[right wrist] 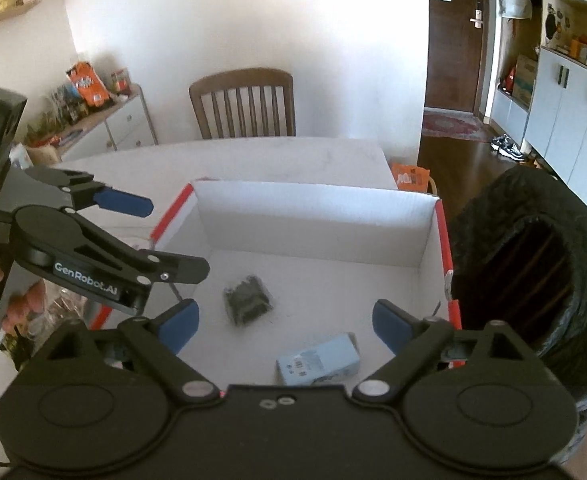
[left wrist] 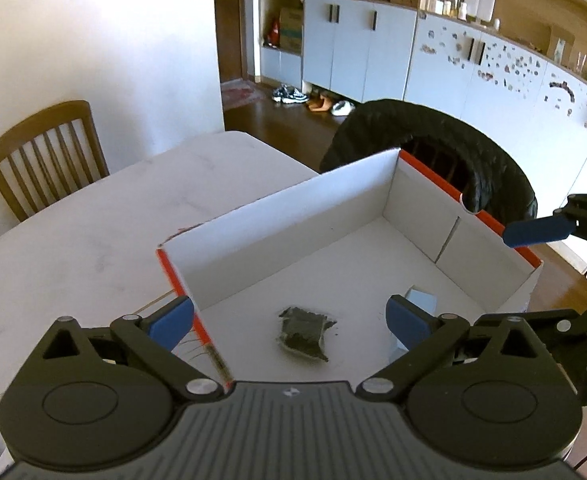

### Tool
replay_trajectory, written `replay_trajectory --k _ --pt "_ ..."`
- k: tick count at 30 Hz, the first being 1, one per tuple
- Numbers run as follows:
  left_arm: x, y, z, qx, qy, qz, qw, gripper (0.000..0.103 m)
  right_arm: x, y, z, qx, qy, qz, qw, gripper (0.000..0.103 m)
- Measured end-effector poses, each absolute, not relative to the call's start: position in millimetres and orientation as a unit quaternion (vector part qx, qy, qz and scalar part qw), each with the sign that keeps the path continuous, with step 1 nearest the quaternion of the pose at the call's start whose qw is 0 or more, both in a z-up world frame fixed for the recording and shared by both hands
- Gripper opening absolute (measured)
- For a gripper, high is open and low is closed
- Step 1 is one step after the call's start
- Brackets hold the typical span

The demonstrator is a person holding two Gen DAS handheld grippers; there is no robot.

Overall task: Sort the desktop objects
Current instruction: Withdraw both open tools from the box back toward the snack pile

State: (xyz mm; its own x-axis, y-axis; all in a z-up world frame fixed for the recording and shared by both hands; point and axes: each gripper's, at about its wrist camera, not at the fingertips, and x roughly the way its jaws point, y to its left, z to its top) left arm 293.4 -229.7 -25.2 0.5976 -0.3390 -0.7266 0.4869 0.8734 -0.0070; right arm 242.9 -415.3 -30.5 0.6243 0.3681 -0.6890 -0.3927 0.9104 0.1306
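Clearing the box after a drop

Hovering over the open box (right wrist: 313, 216), both tools hang empty. The left gripper (left wrist: 289, 320) has its blue pads spread wide with nothing between them, and the right gripper (right wrist: 285, 322) is spread the same way, also empty. The step in hand looks like pulling away once things are inside, so the sound way is to lift straight up until the fingers are above the walls, then swing out toward whatever remains on the table (left wrist: 93, 220). The left tool's near finger sits close to the orange-edged wall at the box's near left corner; dragging sideways there would likely shove the light cardboard across the smooth top.

Two sorted things lie on the box floor. A dark packet (right wrist: 247, 300), crinkled and soft-looking with a clear film edge, rests near the middle of the floor. A pale blue carton (right wrist: 319, 358), a small rectangular pack with printed faces, lies tipped on its side by the near wall, toward the right corner; the two are apart.

The box is white corrugated board inside, matte, with orange trim on its rims and straight upright walls. The table is pale and faintly marbled. A wooden chair (right wrist: 242, 106) with slats stands at its far edge, and a black quilted coat (right wrist: 533, 248) drapes another chair just beside the box's right wall.
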Motion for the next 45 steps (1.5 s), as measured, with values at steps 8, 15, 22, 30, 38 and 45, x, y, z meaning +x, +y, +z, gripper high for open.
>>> replay_trajectory --k 8,15,22,30,38,45 --pt "270.6 -196.1 -7.3 0.067 0.36 -0.226 0.903 0.103 223.1 -396.9 -23.3 -0.013 0.362 0.213 0.908 0.095" --pt "250.5 -169.0 4.9 0.056 0.341 -0.223 0.911 0.103 212.4 -377.3 -18.3 -0.006 0.357 0.21 0.91 0.095" --pt "230.4 -136.0 12.5 0.055 0.321 -0.212 0.921 0.103 198.1 -350.5 -13.8 -0.005 0.354 0.215 0.91 0.095" --pt "210.3 -79.9 14.1 0.02 0.318 -0.19 0.929 0.103 186.9 -304.5 -10.1 -0.013 0.354 0.232 0.906 0.095" --pt "190.1 -27.9 14.8 0.014 0.308 -0.157 0.938 0.103 177.6 -261.4 -8.5 -0.016 0.351 0.247 0.903 0.095" --pt "177.2 7.1 9.5 0.016 0.305 -0.143 0.942 0.103 175.3 -230.2 -14.5 -0.019 0.356 0.255 0.899 0.095"
